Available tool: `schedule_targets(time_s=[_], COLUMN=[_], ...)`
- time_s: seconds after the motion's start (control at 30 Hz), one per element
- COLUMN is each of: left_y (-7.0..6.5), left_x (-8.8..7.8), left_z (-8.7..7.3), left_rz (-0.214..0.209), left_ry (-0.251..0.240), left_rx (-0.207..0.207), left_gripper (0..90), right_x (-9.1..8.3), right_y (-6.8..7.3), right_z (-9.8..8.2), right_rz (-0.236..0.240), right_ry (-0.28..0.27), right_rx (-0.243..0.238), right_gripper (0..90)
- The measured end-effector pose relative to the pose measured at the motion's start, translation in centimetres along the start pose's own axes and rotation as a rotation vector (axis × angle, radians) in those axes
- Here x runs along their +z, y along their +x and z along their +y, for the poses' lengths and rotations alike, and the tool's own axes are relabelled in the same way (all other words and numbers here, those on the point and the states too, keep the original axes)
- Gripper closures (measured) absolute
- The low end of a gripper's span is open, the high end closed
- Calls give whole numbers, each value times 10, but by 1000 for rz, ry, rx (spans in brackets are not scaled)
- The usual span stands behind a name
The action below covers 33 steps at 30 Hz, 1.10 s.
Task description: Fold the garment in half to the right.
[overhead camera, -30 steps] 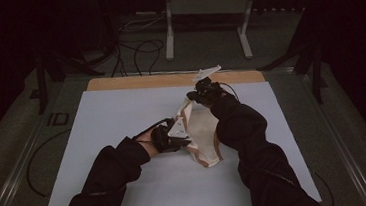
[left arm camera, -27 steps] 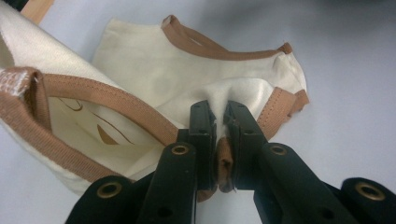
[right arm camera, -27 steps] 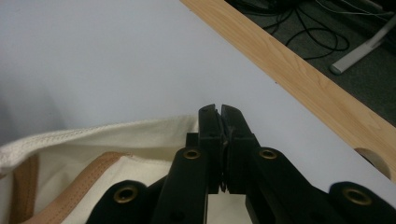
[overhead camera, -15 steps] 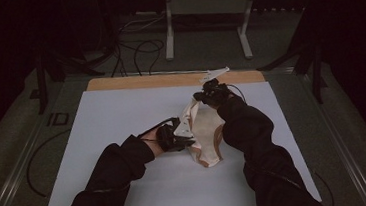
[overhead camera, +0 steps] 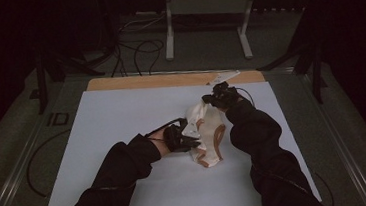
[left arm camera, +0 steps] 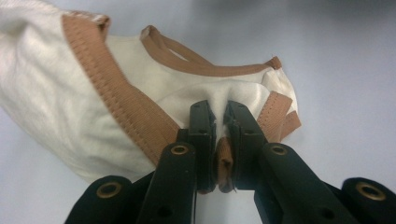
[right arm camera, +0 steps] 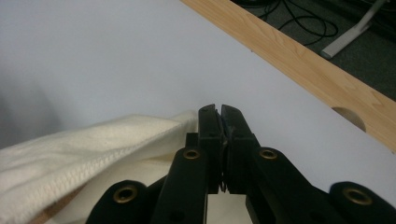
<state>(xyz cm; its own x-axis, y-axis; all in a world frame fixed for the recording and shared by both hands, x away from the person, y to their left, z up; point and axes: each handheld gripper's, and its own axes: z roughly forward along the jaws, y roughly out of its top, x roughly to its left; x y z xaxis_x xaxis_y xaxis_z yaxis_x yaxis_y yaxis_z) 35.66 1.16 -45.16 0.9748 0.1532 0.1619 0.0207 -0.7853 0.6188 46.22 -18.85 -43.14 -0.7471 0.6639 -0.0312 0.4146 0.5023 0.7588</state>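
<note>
My left gripper is clenched on a pinch of the cream garment, catching white cloth and a fold of its tan elastic trim; that trim detail I get from the left gripper view. My right gripper is clamped on the garment's far edge, its stitched hem draping leftward. From the high view I see the garment stretched between both grippers over the white table sheet, the right end raised near the wooden strip.
</note>
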Motion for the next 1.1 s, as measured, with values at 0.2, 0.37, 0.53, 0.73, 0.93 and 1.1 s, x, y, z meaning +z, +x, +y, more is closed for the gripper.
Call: schedule_targets(time_s=[0.2,0.37,0.53,0.73,0.93,1.1], left_y=[0,-1,-2,-2,-1,-1], left_x=[9,16,22,30,39,49], left_z=[6,12,16,21,24,26], left_rz=[-19,-32,-41,-59,-78,-94], left_ry=[14,27,42,61,81,98], left_rx=[-3,7,19,22,17,16], left_gripper=[817,814,814,813,810,805], right_x=[-2,-3,-5,-5,-2,5], right_y=[-7,-11,-16,-23,-29,-34], right_z=[-10,-18,-27,-39,-49,-62], right_rz=[-8,-11,-13,-17,-17,-12], right_ry=[10,16,21,29,36,48], right_rx=[15,32,49,64,85,109], right_gripper=[884,883,883,883,882,881])
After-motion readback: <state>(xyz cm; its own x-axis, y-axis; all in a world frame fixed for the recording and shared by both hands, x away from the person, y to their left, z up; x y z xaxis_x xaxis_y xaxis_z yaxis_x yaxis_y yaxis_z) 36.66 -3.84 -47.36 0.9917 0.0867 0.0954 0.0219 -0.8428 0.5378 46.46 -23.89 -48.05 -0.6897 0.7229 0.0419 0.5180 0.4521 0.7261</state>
